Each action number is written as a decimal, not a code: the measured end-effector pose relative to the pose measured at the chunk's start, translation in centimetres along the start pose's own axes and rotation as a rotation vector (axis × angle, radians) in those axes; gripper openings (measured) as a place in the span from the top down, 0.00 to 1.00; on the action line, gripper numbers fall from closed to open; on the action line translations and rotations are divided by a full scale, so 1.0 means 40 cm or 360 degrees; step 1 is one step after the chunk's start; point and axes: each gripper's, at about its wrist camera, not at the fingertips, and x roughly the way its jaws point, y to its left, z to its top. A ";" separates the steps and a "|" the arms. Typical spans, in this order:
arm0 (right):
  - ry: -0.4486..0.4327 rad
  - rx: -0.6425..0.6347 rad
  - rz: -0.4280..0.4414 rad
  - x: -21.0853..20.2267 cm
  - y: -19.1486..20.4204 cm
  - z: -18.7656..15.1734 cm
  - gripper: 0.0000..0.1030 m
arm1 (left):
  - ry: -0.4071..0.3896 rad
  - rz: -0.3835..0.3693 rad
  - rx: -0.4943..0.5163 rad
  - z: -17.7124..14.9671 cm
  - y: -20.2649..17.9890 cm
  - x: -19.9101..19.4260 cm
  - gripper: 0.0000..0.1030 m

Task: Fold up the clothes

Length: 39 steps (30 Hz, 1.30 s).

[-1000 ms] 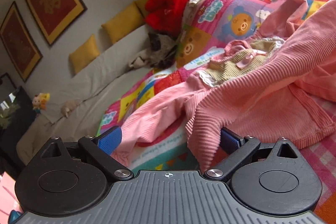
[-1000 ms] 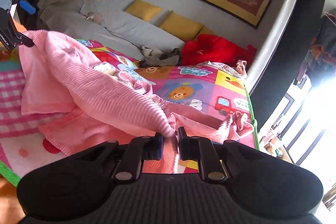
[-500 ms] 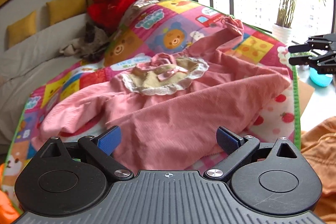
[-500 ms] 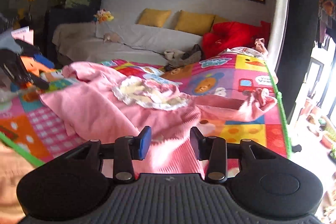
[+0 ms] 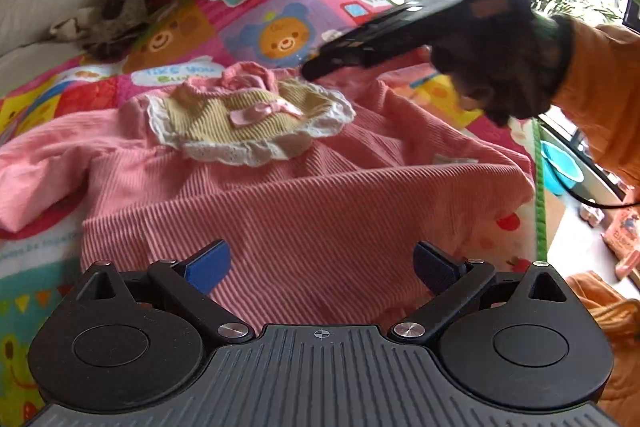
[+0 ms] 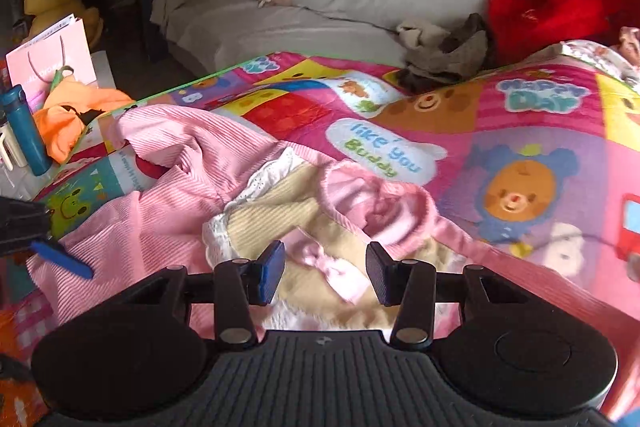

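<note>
1. Your left gripper [image 5: 322, 263] has its jaws spread wide with nothing between them; it hovers over the lower hem of the pink corduroy dress [image 5: 312, 211].
2. Your right gripper [image 6: 324, 277] is also parted, less widely than the left, and holds nothing. It hangs just above the dress's cream collar [image 6: 280, 223], with the small pink bow [image 6: 328, 267] showing between the fingers.
3. The dress lies spread front-up on the colourful play mat [image 6: 520, 131]. In your left view, one sleeve [image 5: 44, 167] stretches out to the left, and the lace-edged collar [image 5: 248, 123] sits toward the far end.
4. From the left wrist you see your right gripper [image 5: 384, 39] from the side, blurred, held by a dark gloved hand [image 5: 508, 67] over the dress's far right side.
5. An orange garment [image 6: 68, 111] lies off the mat's left edge in the right view, beside a blue bottle [image 6: 24, 131].
</note>
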 end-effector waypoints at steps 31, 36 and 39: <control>0.0070 -0.0152 -0.0349 -0.072 -0.050 -0.179 0.68 | -0.0114 -0.0053 -0.0102 0.021 0.053 -0.054 0.01; -0.0050 0.0074 -0.0396 -0.081 -0.105 -0.156 0.68 | -0.0236 0.0132 -0.0066 0.098 0.045 0.054 0.00; -0.0123 0.0176 -0.0353 -0.030 -0.135 -0.112 0.68 | -0.0205 0.0209 -0.0104 0.094 0.064 0.116 0.00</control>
